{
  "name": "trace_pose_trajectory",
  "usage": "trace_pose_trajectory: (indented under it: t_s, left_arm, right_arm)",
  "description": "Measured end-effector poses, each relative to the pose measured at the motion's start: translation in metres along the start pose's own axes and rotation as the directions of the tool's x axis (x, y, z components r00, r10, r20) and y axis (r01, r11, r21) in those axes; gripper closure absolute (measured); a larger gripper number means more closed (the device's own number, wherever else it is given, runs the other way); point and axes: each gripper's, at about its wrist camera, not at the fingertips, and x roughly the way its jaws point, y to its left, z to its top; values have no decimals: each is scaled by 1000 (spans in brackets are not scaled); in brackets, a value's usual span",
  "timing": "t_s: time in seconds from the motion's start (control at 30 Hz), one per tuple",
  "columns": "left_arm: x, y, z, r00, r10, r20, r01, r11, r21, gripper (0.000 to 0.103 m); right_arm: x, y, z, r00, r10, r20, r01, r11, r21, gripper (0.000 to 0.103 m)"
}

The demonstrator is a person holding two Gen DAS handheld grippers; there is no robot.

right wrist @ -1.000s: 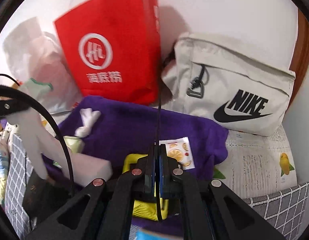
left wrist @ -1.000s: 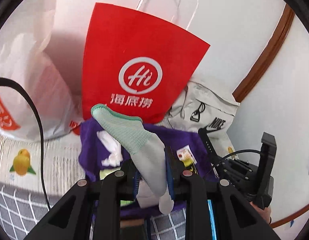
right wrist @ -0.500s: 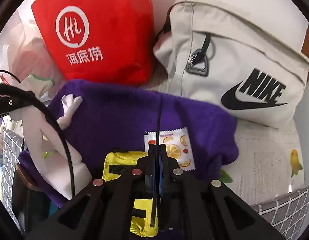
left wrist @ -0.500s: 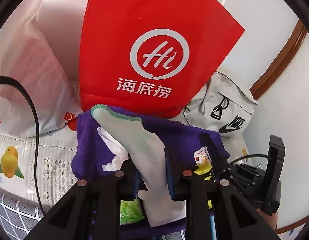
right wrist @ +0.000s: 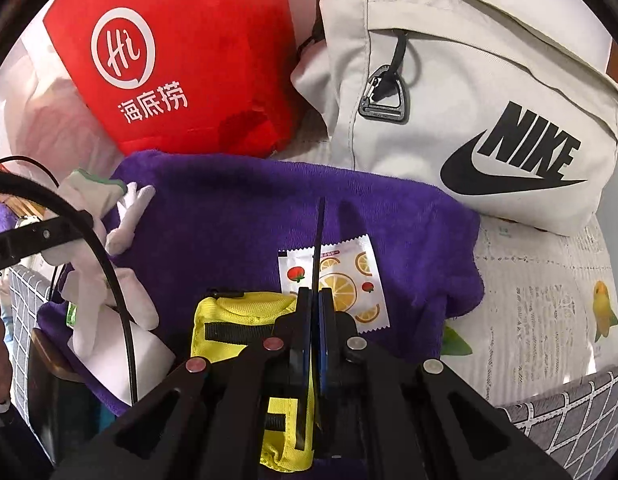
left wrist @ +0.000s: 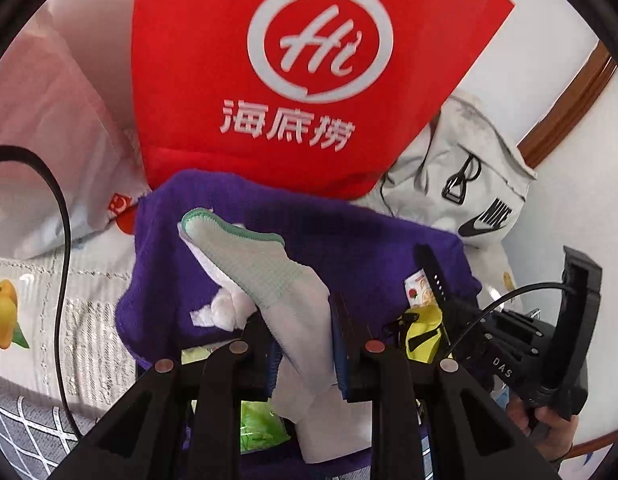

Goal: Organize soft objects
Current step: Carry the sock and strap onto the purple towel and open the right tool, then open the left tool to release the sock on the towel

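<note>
My left gripper (left wrist: 303,344) jaws clamp a white sock (left wrist: 285,292), green-edged cuff sticking out ahead over the purple towel (left wrist: 349,240). My right gripper (right wrist: 313,320) jaws are pinched on a thin black strap (right wrist: 319,240), yellow pouch (right wrist: 233,320) beneath.

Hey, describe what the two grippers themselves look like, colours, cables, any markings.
Both are matte black, angular frames with round silver and copper-red screw heads and blue pads inside the fingers. The left gripper has a thin black cable looping past. The right gripper, seen from the left camera, carries white "DAS" lettering and a cable.
</note>
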Motion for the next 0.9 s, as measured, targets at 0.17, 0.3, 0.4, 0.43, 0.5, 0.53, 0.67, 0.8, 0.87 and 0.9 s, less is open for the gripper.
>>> trace_pose_trajectory:
  t_s: [0.17,0.3,0.4,0.43,0.5,0.53,0.67,0.8,0.87,0.9]
  left_arm:
    - [10,1,-2,999,8,-33,-8,1000,2,81]
    - [18,2,-3,998,-1,-64,0,1000,-9,78]
    - [20,0,-3,997,4,-77,-5,1000,-9,70]
    - [21,0,-2,996,9,-84,-10,1000,-9,61]
    - [20,-1,-2,995,27,-92,-27,1000,-6,51]
    - [18,-2,-1,995,41,-87,-41,999,2,46]
    - [5,-2,1,997,50,-54,-50,999,5,32]
    - [-2,1,3,999,13,-47,-14,1000,-15,28]
    - [-1,3,3,998,0,-65,-2,1000,-31,28]
    - [-1,3,3,997,0,-72,-2,999,-35,28]
  right_arm:
    - [-2,3,-1,1000,0,-6,0,1000,-5,99]
    - [-3,4,-1,1000,-5,-3,5,1000,-11,99]
    - [-1,8,-2,1000,-10,-7,10,1000,-28,99]
    - [-1,8,-2,1000,-8,-7,8,1000,-25,99]
    - [0,6,-2,1000,-4,-15,4,1000,-23,99]
    - [1,6,-2,1000,-2,-20,2,1000,-22,97]
    - [1,0,-2,999,-19,-26,19,1000,-6,78]
    - [-1,-3,-1,1000,-18,-24,18,1000,2,74]
    - [-1,-3,-1,999,-18,-27,18,1000,2,74]
    - [0,-3,-1,1000,-18,-26,18,1000,3,73]
